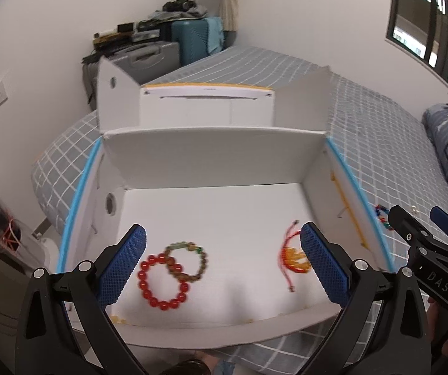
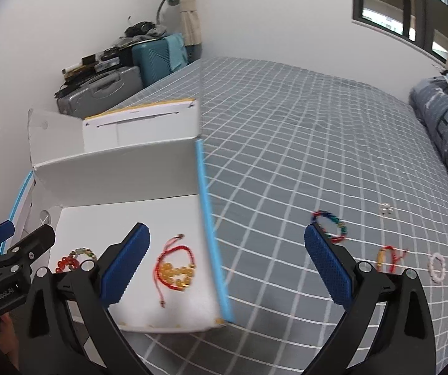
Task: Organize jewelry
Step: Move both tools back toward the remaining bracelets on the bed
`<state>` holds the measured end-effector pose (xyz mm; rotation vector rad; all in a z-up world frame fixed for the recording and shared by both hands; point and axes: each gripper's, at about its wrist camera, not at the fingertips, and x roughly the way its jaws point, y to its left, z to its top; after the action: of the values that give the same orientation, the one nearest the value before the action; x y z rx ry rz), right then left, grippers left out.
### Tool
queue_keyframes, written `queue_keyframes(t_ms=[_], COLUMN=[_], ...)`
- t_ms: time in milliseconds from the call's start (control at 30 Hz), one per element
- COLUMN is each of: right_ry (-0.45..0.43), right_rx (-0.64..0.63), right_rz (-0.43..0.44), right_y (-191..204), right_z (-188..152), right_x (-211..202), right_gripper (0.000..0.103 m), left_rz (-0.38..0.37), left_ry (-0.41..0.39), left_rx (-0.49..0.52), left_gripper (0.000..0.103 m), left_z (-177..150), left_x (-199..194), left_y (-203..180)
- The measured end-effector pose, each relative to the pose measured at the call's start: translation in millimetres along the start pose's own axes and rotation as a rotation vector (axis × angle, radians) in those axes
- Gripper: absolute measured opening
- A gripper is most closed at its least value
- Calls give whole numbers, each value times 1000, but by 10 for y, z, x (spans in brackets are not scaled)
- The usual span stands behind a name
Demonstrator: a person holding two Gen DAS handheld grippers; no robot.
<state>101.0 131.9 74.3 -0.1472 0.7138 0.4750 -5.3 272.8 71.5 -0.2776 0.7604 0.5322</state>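
The small pale beads (image 2: 385, 210) (earrings, perhaps) are too tiny to identify.

A white cardboard box (image 1: 211, 153) with its lid open sits on the bed covered in a grey checked sheet (image 2: 302, 131). Inside the box, a red bead bracelet (image 1: 161, 282) overlaps a brown-green bead bracelet (image 1: 188, 259) at the left, and a red cord bracelet with amber beads (image 2: 175, 268) lies at the right. On the sheet, right of the box, lie a multicoloured bead bracelet (image 2: 330, 226), a red cord bracelet with a gold tube (image 2: 389, 257) and a pale pink bead bracelet (image 2: 436, 267).
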Motion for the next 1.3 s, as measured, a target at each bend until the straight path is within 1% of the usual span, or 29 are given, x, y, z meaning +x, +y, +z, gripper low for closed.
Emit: queue_keyframes(t_ms=[133, 333, 467, 533, 667, 767, 867, 1000, 1133, 1200, 1233, 1300], right_ry=[-12, -26, -30, -29, -17, 2, 37, 88, 138, 166, 180, 204], right_rx=[20, 35, 66, 82, 120, 145, 171, 201, 220, 231, 237, 246], right_rz=[-32, -107, -159, -175, -206, -226, -234, -237, -235, -224, -214, -195], right_y=[-254, -720, -1118, -1276, -1619, -1840, -2080, -2340, -2531, -2590, -2616, -2650], right_z=[-40, -103, -141, -160, -210, -277, -364, -479, -581, -627, -644, -674], right_x=[-135, -357, -506, -540, -540, -454, -278, 19, 331, 488, 556, 680], right_gripper=[95, 95, 95, 95, 95, 95, 95, 95, 95, 93, 90, 89], left_rz=[-20, -55, -111, -127, -163, -184, -192, -184, -178, -170, -166, -170], left_ry=[-9, -25, -37, -44, -41, -23, -3, 44, 100, 138, 162, 187], left_rx=[30, 101, 151, 172, 216, 251, 267, 288, 298, 304, 302, 297], left_gripper=[97, 97, 97, 97, 97, 97, 97, 97, 97, 97, 97, 97], left_z=[-5, 10, 35, 43, 53, 50, 42, 36, -28, -47, -49, -56], left_x=[-67, -165, -251, -268, -200, -23, 184, 623, 1068, 1307, 1442, 1600], left_y=[-227, -703, -1137, -1323, -1755, -2122, -2368, -2691, -2905, -2996, -3031, -3060])
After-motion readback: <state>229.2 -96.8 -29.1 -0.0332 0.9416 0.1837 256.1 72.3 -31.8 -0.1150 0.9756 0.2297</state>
